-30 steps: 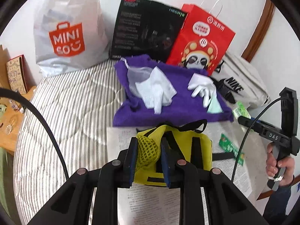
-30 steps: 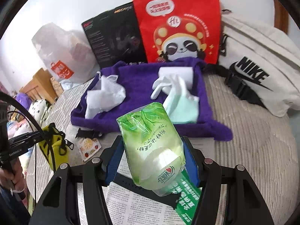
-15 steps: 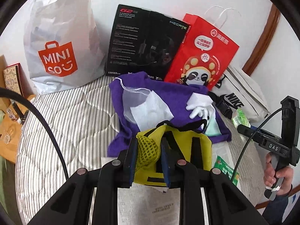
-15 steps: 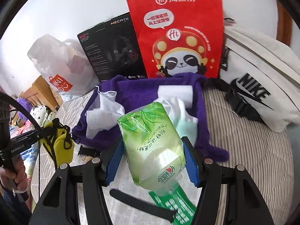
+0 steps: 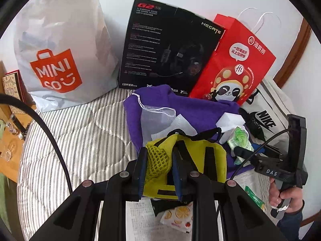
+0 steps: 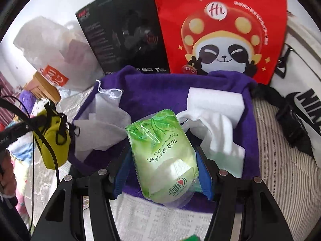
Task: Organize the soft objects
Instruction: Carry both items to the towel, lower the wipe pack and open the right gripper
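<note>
My left gripper [image 5: 158, 167] is shut on the mesh pocket of a yellow pouch [image 5: 200, 156] with black straps, held above the near edge of the purple towel [image 5: 196, 110]. The pouch also shows in the right wrist view [image 6: 55, 140]. My right gripper [image 6: 162, 160] is shut on a green tissue pack [image 6: 160, 152], held over the purple towel [image 6: 160, 94]. On the towel lie a white mesh drawstring bag [image 6: 108, 118], a white glove [image 6: 216, 132] and a white foam block [image 6: 216, 102].
A MINISO plastic bag [image 5: 60, 50], a black headset box [image 5: 168, 48] and a red panda paper bag [image 5: 234, 60] stand behind the towel. A white Nike bag [image 6: 297, 92] lies right. Newspaper [image 6: 166, 225] and a fruit-print packet [image 5: 176, 217] lie on the striped bed.
Both grippers moved forward and toward the purple towel, carrying the yellow pouch and the tissue pack. The tissue pack now hangs over the towel.
</note>
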Available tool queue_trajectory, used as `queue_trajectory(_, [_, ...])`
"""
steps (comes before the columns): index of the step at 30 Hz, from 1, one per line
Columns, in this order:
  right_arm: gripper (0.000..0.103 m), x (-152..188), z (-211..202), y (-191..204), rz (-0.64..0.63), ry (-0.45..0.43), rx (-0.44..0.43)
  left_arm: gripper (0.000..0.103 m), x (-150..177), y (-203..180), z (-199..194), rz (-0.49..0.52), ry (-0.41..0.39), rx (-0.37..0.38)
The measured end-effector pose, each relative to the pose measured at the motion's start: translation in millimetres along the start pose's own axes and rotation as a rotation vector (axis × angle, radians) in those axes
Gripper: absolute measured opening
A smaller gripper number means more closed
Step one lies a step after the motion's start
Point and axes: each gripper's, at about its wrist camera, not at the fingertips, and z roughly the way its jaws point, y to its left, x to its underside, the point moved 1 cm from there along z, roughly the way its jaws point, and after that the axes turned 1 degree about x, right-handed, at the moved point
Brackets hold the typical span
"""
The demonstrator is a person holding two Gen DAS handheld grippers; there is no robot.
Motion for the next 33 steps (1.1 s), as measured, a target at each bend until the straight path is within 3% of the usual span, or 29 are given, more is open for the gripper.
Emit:
queue_trajectory(8, [0.06,3,32,1,-0.035,0.08,-0.001,0.023,-3,3,20,-0.014,0.032,0.006])
queue_trajectory(16, [0.061,5,43,7,-0.089,0.096,0.03,0.023,-5,2,29,-0.018,0.044,0.026])
queue_trajectory(25, [0.066,6,41,9,-0.131,0.105,0.021,0.022,-5,7,29,-0.029,0.038,0.034])
queue_trajectory(33, [0.07,3,26,3,-0.073,0.101,-0.009,0.022,-15,2,32,0.0,0.043,0.022])
